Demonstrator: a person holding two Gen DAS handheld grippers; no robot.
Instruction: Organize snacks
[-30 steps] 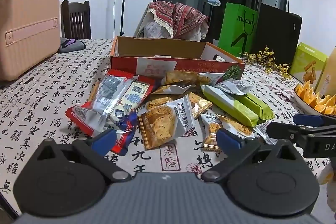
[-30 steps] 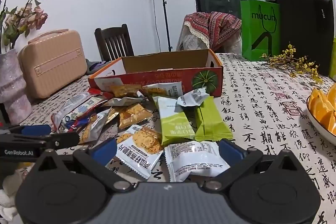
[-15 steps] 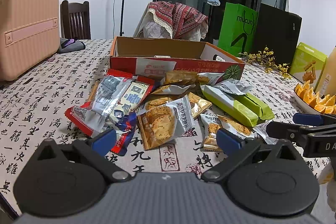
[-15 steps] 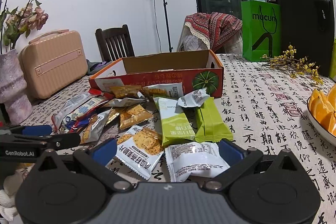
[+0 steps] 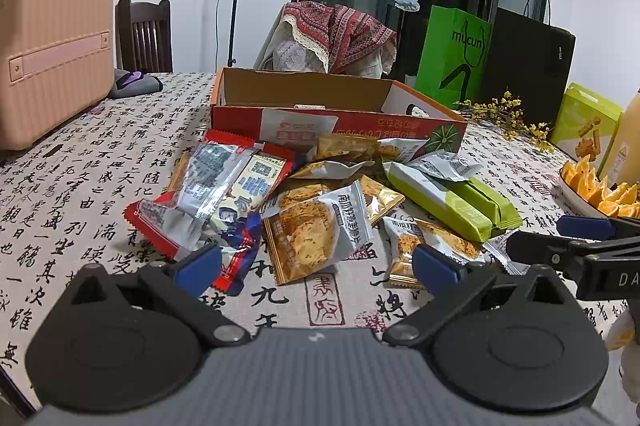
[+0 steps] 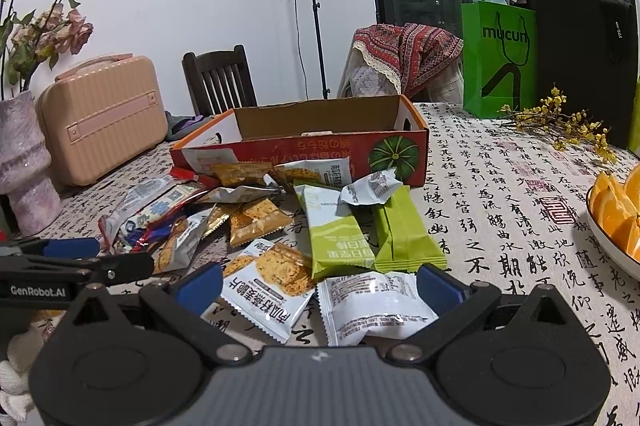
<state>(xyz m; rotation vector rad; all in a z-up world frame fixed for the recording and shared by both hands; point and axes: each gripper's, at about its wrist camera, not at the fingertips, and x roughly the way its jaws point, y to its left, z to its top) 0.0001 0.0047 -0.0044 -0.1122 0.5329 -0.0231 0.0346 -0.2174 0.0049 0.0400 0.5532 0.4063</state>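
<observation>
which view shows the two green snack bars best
The right wrist view: the green snack bars lie side by side, centred, and the left bar's print shows. The left wrist view shows them off to the right, at an angle, partly under a silver wrapper.

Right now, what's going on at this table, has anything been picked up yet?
Not yet. A person holds both grippers low at the near edge of the snack pile, wide open and empty. The left gripper faces a cracker packet; the right gripper faces a white packet. All visible snacks, including two green bars, lie on the tablecloth before the open cardboard box.
</observation>
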